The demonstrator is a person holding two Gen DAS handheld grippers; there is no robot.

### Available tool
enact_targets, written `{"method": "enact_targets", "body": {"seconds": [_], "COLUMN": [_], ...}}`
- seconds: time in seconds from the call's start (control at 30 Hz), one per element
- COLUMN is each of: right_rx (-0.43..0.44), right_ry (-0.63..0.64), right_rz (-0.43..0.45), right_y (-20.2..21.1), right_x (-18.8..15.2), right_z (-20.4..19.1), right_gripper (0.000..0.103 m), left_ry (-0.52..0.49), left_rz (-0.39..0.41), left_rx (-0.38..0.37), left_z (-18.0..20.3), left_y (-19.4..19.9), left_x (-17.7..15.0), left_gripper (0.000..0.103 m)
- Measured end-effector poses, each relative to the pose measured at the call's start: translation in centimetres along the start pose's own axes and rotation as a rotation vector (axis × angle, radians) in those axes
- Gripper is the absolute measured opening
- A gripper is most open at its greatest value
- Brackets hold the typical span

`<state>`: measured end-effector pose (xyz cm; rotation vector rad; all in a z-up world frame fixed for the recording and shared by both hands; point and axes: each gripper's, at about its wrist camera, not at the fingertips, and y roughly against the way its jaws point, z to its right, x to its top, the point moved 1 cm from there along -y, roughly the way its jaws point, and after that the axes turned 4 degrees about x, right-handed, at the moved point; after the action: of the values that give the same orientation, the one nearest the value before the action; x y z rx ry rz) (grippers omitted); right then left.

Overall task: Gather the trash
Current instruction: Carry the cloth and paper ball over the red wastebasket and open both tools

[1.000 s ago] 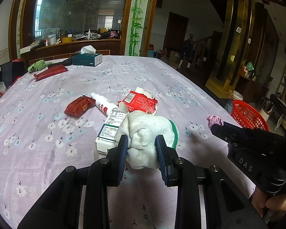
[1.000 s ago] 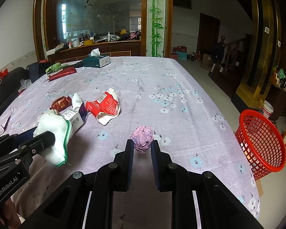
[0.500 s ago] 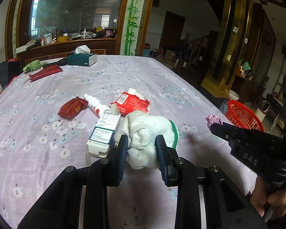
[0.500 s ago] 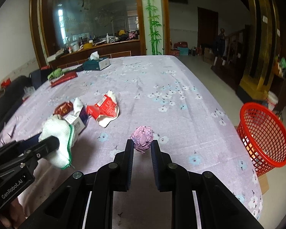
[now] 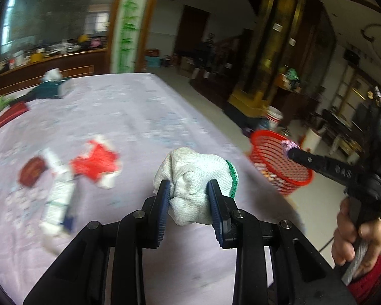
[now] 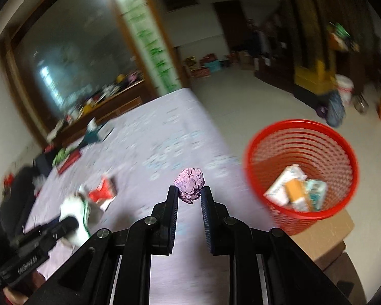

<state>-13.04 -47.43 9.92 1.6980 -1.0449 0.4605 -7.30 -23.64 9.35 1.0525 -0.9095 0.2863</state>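
Observation:
My left gripper (image 5: 189, 198) is shut on a balled white glove (image 5: 194, 178) with a green cuff, held above the purple flowered tablecloth (image 5: 129, 117). My right gripper (image 6: 189, 195) is shut on a crumpled pink paper ball (image 6: 190, 185), lifted near the table's right edge. A red mesh basket (image 6: 302, 137) stands on the floor to the right, with several boxes inside it. In the left wrist view the right gripper (image 5: 290, 152) reaches over the basket (image 5: 279, 167) with the pink ball (image 5: 288, 145) at its tip. The frames are motion-blurred.
On the table lie a torn red wrapper (image 5: 94, 162), a white tube and box (image 5: 58, 193), a dark red packet (image 5: 31, 172) and a far tissue box (image 5: 50, 89). A cardboard box (image 6: 325, 233) sits under the basket. A hand (image 5: 355, 239) holds the right gripper's handle.
Both grippers have swung up and to the right, carrying the glove and the pink ball. The red basket is now much closer, and the right gripper is nearly over it.

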Motion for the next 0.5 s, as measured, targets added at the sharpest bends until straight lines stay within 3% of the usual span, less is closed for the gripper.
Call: {"method": "enact_targets", "body": {"seconds": [0.23, 0.5], "right_rx": [-0.041, -0.067], "right_ry": [-0.147, -0.242], "right_rz": [0.041, 0.050], "right_y": [2.4, 2.2], "right_x": [2.5, 4.1], "right_z": [7.5, 12.6], "right_gripper": [0.020, 0.021], "left_ry": [-0.061, -0.105], "left_rz": [-0.061, -0.100], "left_rx": [-0.129, -0.177], "left_z": [7.3, 14.1], "left_y": [-3.8, -9.0], "left_x": [2.4, 5.3], "left_gripper": [0.029, 0.029]}}
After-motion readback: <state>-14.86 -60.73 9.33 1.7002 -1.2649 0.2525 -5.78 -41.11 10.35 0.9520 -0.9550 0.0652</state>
